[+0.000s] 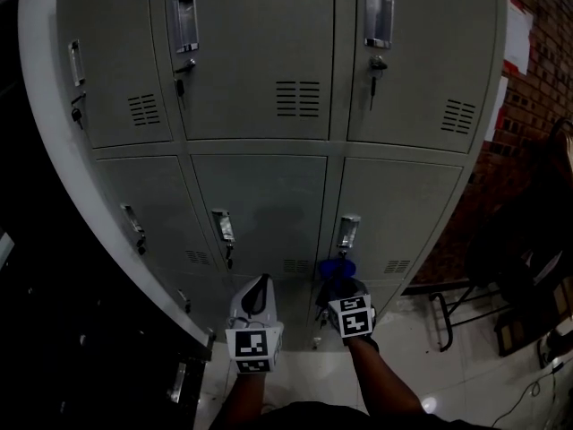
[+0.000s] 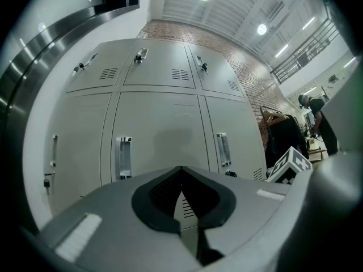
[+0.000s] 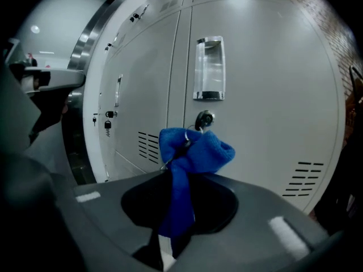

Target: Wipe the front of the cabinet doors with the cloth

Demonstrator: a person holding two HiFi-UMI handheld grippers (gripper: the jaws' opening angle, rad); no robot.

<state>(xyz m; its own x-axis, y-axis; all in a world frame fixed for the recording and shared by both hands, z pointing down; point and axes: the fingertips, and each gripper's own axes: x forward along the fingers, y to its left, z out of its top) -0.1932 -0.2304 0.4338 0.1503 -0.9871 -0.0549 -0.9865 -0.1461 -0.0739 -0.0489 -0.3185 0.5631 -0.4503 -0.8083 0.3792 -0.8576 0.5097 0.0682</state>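
Note:
The grey cabinet fills the head view, with rows of doors, each with a recessed handle and a lock. A bunched blue cloth is clamped in my right gripper, which is shut on it. The cloth sits just in front of a door's lock, below its handle; whether it touches the door is unclear. In the head view the cloth is under the lower right door's handle. To its left, my left gripper is shut and holds nothing, pointing at the doors.
A brick wall stands right of the cabinet. A dark metal frame and dark objects sit on the pale floor at the right. The space left of the cabinet is dark. A person is far off at the right.

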